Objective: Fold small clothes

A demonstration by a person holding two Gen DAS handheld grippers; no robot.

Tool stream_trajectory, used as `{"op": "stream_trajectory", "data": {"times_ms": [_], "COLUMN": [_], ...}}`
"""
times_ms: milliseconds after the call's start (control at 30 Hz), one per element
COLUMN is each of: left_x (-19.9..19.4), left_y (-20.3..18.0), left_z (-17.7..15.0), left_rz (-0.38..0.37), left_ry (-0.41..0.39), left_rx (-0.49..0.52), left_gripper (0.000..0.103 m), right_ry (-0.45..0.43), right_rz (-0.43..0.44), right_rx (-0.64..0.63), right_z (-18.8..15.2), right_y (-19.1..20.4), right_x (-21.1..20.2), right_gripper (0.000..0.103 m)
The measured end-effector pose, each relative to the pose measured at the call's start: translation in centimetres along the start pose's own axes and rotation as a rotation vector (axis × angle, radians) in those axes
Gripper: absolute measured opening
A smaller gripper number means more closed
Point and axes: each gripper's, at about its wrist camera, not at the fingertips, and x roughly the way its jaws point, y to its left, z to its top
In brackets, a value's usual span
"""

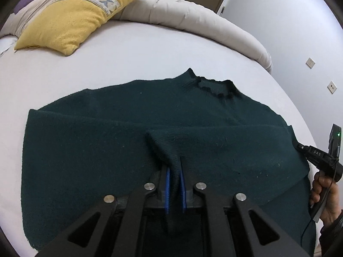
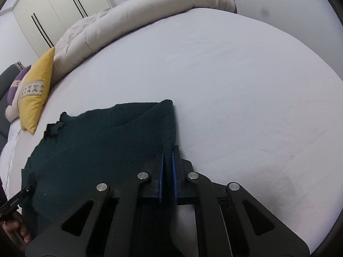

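A dark green knitted sweater [image 1: 120, 128] lies spread on the white bed sheet [image 1: 128, 49], its collar [image 1: 211, 86] pointing away from me. My left gripper [image 1: 174, 167] is shut on a raised fold of the knit near the sweater's near edge, the cloth pinched between its blue pads. In the right wrist view my right gripper [image 2: 168, 160] is shut on the sweater's [image 2: 96, 141] right edge, a ridge of fabric running up from between the pads. The other hand and its gripper handle [image 1: 321, 158] show at the right of the left wrist view.
A yellow cushion [image 1: 72, 19] lies at the far left of the bed, with a rolled beige duvet [image 1: 193, 15] along the far side. Bare white sheet [image 2: 246, 85] stretches to the right of the sweater. Wardrobe doors [image 2: 53, 15] stand beyond the bed.
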Motion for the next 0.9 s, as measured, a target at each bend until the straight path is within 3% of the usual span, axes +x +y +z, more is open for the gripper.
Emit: {"op": "stream_trajectory", "data": {"times_ms": [133, 233, 467, 567, 633, 700, 733, 800, 833, 900], "left_x": [0.0, 0.0, 0.0, 0.0, -0.1, -0.4, -0.5, -0.6, -0.7, -0.9], "left_y": [0.7, 0.7, 0.5, 0.6, 0.8, 1.1, 1.2, 1.4, 1.5, 1.5], "left_z": [0.0, -0.4, -0.3, -0.4, -0.6, -0.9, -1.0, -1.2, -1.2, -1.3], "left_rz": [-0.036, -0.047, -0.037, -0.044, -0.058, -0.066, -0.068, -0.077, -0.08, -0.081], "left_ry": [0.002, -0.004, -0.002, -0.007, -0.01, -0.011, -0.011, -0.012, -0.011, -0.01], "left_rx": [-0.04, -0.058, -0.051, -0.048, -0.054, -0.056, -0.057, -0.073, -0.085, -0.094], "left_gripper": [0.012, 0.013, 0.013, 0.013, 0.013, 0.013, 0.013, 0.013, 0.013, 0.015], "right_ry": [0.012, -0.051, -0.019, 0.071, 0.039, 0.015, 0.02, 0.029, 0.013, -0.058], "right_rz": [0.049, 0.051, 0.063, -0.027, 0.011, -0.121, -0.139, -0.135, -0.153, -0.09], "right_rx": [0.077, 0.108, -0.183, -0.185, -0.131, -0.109, -0.098, -0.06, -0.06, -0.066], "right_z": [0.5, 0.0, -3.3, -4.3, -4.6, -4.5, -4.5, -4.4, -4.3, -4.5], "right_y": [-1.7, -2.1, 3.8, 2.9, 0.9, -0.4, -1.0, -1.6, -1.3, 0.1], "right_x": [-1.9, -5.5, -7.3, -4.2, -3.6, -4.3, -4.4, -5.1, -5.9, -8.3], "right_gripper": [0.014, 0.014, 0.014, 0.004, 0.001, 0.001, 0.001, 0.002, 0.008, 0.008]}}
